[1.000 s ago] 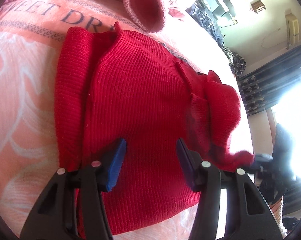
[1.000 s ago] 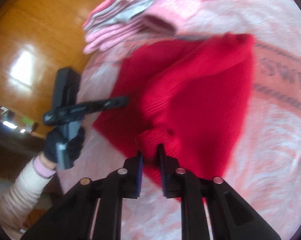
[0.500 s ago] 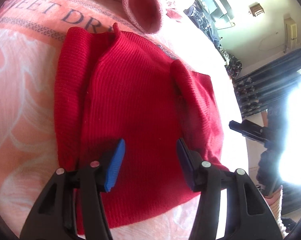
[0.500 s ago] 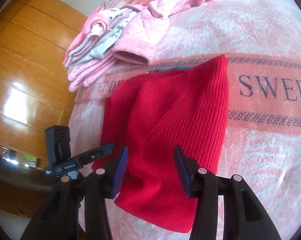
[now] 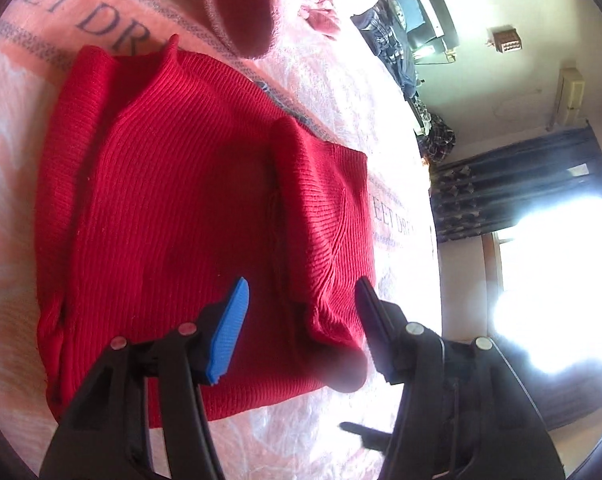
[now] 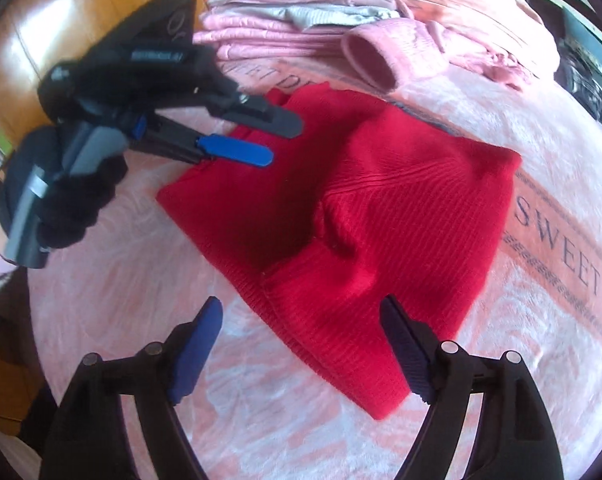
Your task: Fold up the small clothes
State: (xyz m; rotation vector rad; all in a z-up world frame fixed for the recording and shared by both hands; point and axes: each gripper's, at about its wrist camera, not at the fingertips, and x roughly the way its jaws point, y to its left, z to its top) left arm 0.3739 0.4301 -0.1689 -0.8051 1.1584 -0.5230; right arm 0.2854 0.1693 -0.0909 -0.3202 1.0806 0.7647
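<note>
A red ribbed sweater (image 6: 381,216), sleeves folded inward, lies mid-frame on a pink blanket (image 6: 561,184). Left tongs (image 5: 301,312) and right tongs (image 6: 301,344) hover spread apart, gripping nothing.

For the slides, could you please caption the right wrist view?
Both open grippers, right and left, hover over a partly folded red sweater.

A pink blanket (image 6: 561,248) printed "SWEET DREAMS" covers the bed. Glossy wooden panelling (image 6: 61,32) stands behind. A window (image 5: 549,280) glares white beside dark curtains (image 5: 513,184).
</note>
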